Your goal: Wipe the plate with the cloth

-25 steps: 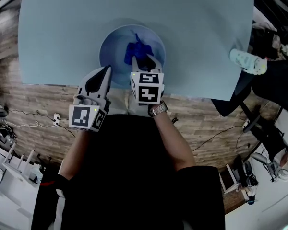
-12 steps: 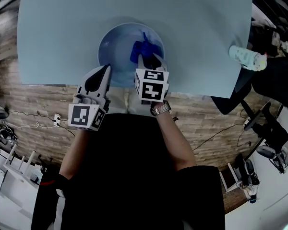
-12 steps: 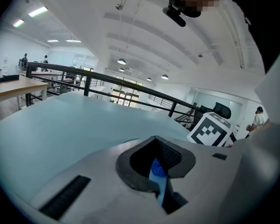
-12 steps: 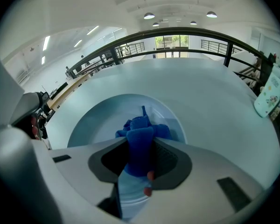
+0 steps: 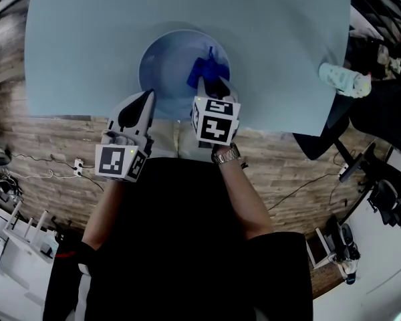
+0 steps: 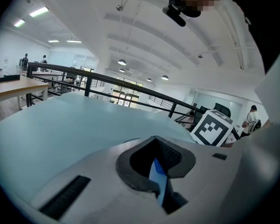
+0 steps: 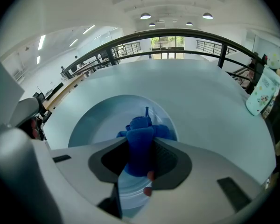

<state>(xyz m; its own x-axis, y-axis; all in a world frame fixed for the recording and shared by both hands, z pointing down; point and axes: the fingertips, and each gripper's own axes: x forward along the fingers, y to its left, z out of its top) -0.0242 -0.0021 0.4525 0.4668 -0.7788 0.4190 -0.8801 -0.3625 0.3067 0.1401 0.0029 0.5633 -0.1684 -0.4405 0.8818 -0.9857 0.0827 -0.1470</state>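
On the table [image 5: 87,32], near its front edge, my right claw [image 5: 210,85] pinches the blue cloth [image 5: 204,67] on the plate [image 5: 167,59], right side; my left claw [image 5: 148,99] is clamped on its near rim.

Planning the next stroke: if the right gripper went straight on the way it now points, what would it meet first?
Probably the plate's far rim: the right gripper, shut on the cloth, points across the plate, with only table beyond.
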